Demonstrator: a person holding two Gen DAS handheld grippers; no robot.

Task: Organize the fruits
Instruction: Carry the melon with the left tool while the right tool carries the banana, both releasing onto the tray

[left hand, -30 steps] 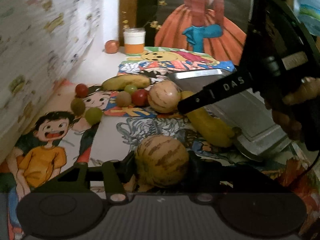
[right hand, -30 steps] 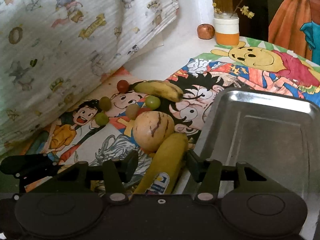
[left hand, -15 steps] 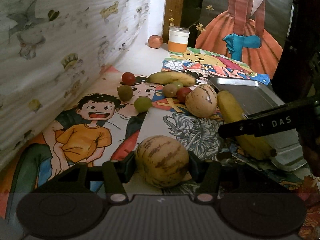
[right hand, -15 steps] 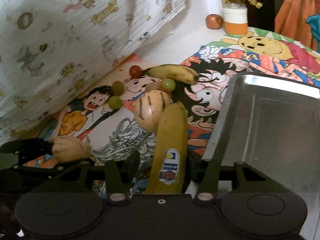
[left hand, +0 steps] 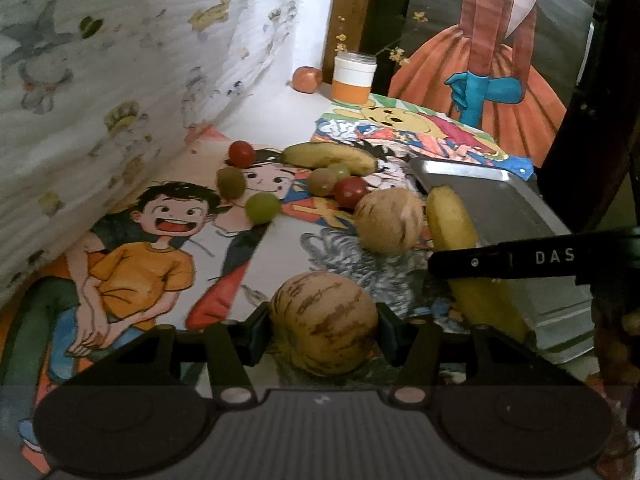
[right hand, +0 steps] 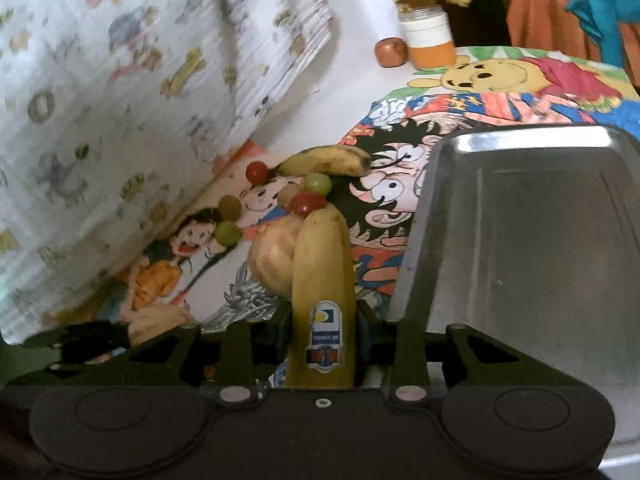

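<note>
My left gripper (left hand: 324,316) is shut on a striped tan melon (left hand: 320,344), with a pad pressed on each side. In the right wrist view a yellow banana with a sticker (right hand: 320,264) runs lengthwise between the jaws of my right gripper (right hand: 323,320). These jaws are closing and their pads touch the banana's sides. That banana (left hand: 452,220) lies along the left rim of a metal tray (right hand: 540,220). A second melon (left hand: 388,220) rests just left of it. A second, browner banana (left hand: 328,156) and several small red and green fruits lie behind.
A patterned cloth wall (left hand: 100,80) rises along the left. An orange-and-white jar (left hand: 355,78) and a reddish round fruit (left hand: 307,79) stand at the far back. Cartoon drawings cover the table. One finger (left hand: 500,260) of the right gripper crosses the left wrist view.
The right gripper's jaws have drawn in onto the stickered banana, which now sits centred between them. Both views have rolled. The left gripper keeps its hold on the striped melon.
</note>
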